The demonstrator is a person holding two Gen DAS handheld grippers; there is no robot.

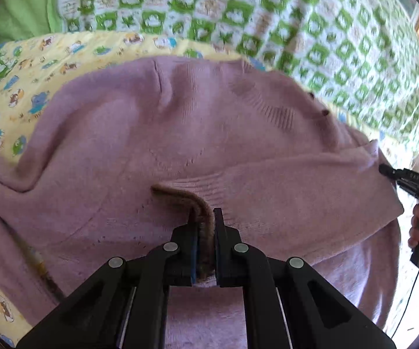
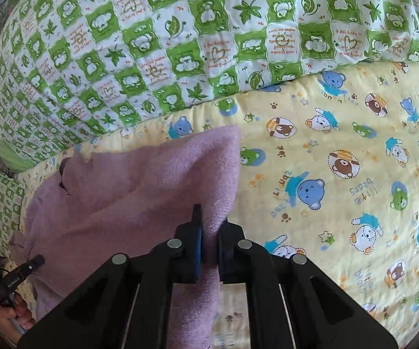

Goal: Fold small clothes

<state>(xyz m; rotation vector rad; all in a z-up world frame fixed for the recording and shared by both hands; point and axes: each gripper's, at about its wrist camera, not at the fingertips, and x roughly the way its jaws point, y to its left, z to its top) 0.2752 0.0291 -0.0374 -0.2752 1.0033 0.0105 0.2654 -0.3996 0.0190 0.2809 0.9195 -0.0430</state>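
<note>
I have the sweater [image 1: 209,133] spread on the yellow sheet [image 1: 20,93], just below the green quilt [image 1: 296,29]. My left gripper [image 1: 205,226] is clamped on a dark-lined edge near the sweater's middle, angled steeply down. My right gripper [image 2: 209,232] pinches the sweater's right edge, tilted down likewise. Risk as I judge it: both holds are thin, so uneven pulling could slip an edge free or drag the whole sweater crooked.
</note>
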